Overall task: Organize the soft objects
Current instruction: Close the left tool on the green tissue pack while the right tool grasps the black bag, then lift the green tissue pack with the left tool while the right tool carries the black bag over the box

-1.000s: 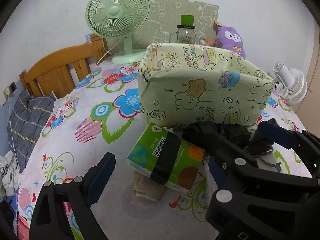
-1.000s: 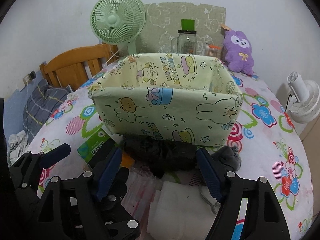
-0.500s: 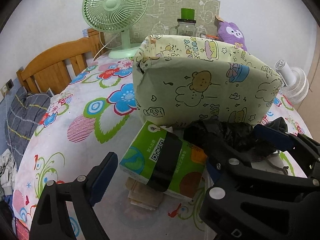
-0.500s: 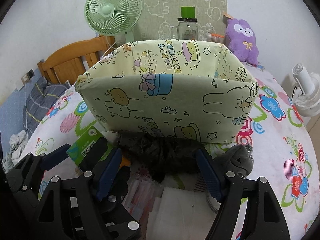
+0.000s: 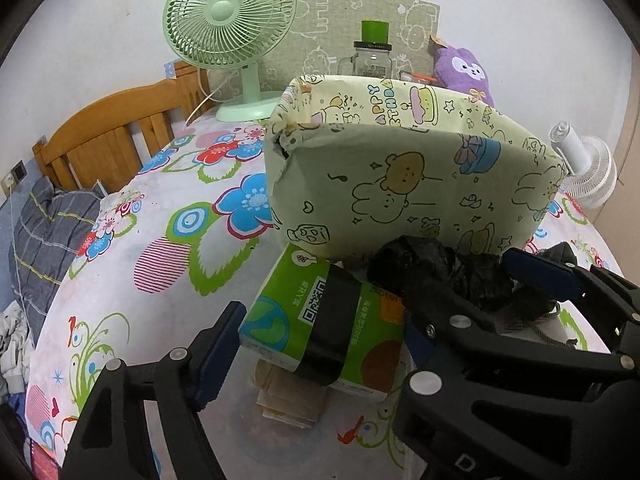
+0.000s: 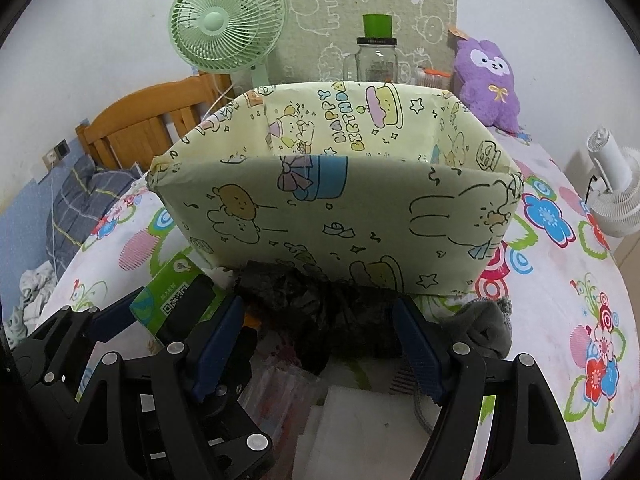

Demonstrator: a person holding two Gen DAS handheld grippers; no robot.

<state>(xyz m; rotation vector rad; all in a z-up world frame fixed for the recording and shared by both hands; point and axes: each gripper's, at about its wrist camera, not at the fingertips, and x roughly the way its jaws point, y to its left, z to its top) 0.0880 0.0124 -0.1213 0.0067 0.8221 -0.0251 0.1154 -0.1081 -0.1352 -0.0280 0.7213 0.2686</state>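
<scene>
A green tissue pack with a black band lies on a stack of paper in front of the cartoon-printed yellow box. My left gripper straddles the pack; its jaws are closing and the blue pads stand at the pack's sides without visibly squeezing it. A crumpled black plastic bag rests against the box. My right gripper is open around it, pads beside the bag. A grey knitted piece lies to the right, and white folded sheets lie below.
At the back of the flowered table stand a green fan, a glass jar and a purple plush toy. A white fan is off the right edge. A wooden chair and plaid cloth are left.
The left jaws have narrowed around the green tissue pack. Both views have come a little closer to the box. The right jaws keep the same width.
</scene>
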